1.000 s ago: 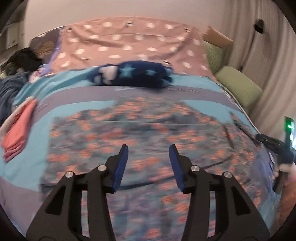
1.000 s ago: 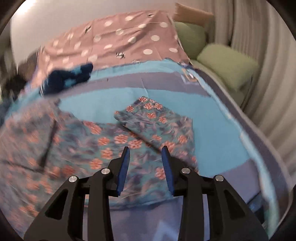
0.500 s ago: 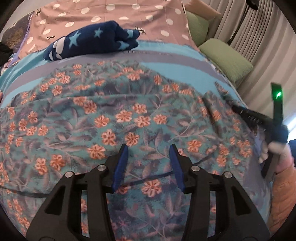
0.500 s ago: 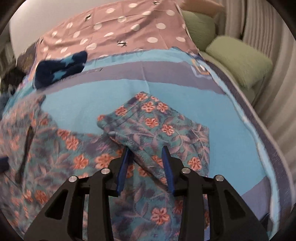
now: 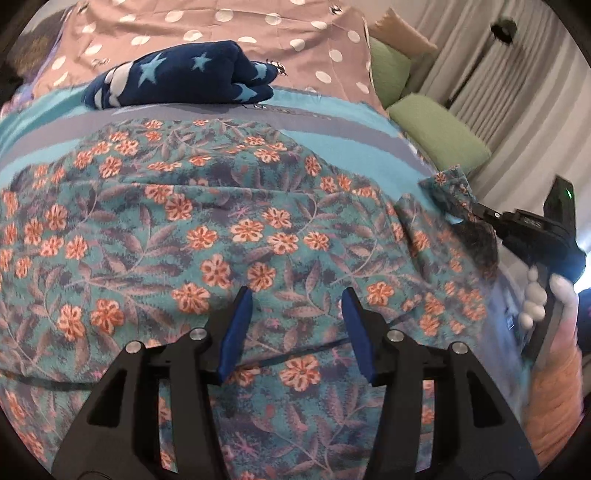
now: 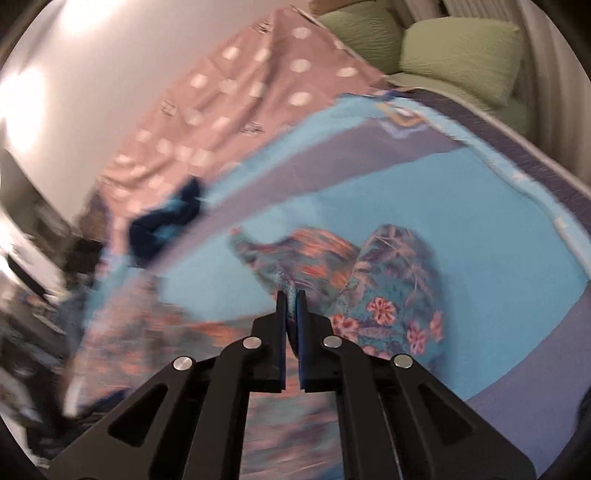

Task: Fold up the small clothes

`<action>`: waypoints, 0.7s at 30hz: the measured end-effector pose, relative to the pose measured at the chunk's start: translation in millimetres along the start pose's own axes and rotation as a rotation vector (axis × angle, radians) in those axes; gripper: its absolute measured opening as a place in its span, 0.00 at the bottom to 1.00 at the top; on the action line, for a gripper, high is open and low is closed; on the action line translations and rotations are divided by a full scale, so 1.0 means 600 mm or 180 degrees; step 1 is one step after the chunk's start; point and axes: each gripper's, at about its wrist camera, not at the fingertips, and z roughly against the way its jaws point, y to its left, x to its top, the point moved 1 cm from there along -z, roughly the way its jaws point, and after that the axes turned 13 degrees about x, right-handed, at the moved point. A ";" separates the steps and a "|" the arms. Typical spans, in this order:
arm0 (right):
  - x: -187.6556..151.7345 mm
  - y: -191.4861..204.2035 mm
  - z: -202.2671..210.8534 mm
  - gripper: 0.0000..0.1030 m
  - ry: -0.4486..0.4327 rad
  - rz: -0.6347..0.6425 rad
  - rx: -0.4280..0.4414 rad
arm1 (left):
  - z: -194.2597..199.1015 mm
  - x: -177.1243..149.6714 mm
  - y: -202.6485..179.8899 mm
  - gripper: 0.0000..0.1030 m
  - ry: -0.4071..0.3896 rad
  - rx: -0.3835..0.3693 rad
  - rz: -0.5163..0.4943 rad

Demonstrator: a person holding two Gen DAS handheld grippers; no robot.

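Pinching a corner of the floral garment (image 6: 388, 280) (just clamped), the right gripper (image 6: 291, 295) lifts it ahead for folding; the left gripper (image 5: 293, 295) hovers half-open, empty, with the spread cloth just below.

A blue and grey bedcover (image 5: 343, 140) lies under everything. Behind it is a pink dotted sheet (image 5: 221, 22). Green pillows (image 6: 458, 48) rest beside pale curtains (image 5: 491, 77) at the right.
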 end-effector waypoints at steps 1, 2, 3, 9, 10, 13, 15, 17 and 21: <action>-0.005 0.028 0.000 0.04 0.0032 0.0029 0.0201 | 0.006 0.000 0.009 0.49 0.0005 -0.0119 0.0116; -0.011 0.050 -0.002 0.04 0.0066 0.0071 0.0331 | 0.010 0.000 0.013 0.49 0.0013 -0.0200 0.0174; -0.025 0.089 -0.006 0.04 0.0144 0.0179 0.0540 | 0.015 0.000 0.019 0.49 0.0026 -0.0355 0.0266; -0.133 0.230 -0.051 0.05 0.0667 0.0912 0.0952 | 0.035 -0.007 0.061 0.55 0.0195 -0.1465 0.0789; -0.159 0.243 -0.068 0.05 0.0804 0.1086 0.0853 | 0.033 -0.010 0.068 0.60 0.0249 -0.1610 0.0870; -0.217 0.251 -0.103 0.07 0.1126 0.1396 0.0618 | 0.028 -0.016 0.082 0.64 0.0308 -0.1700 0.1009; -0.242 0.246 -0.117 0.07 0.1282 0.1437 0.0515 | 0.019 -0.018 0.089 0.65 0.0362 -0.1727 0.1071; -0.250 0.236 -0.121 0.07 0.1329 0.1400 0.0476 | 0.005 -0.018 0.086 0.65 0.0469 -0.1701 0.1103; -0.252 0.226 -0.118 0.07 0.1312 0.1304 0.0515 | -0.019 -0.007 0.067 0.62 0.0560 -0.1483 0.0993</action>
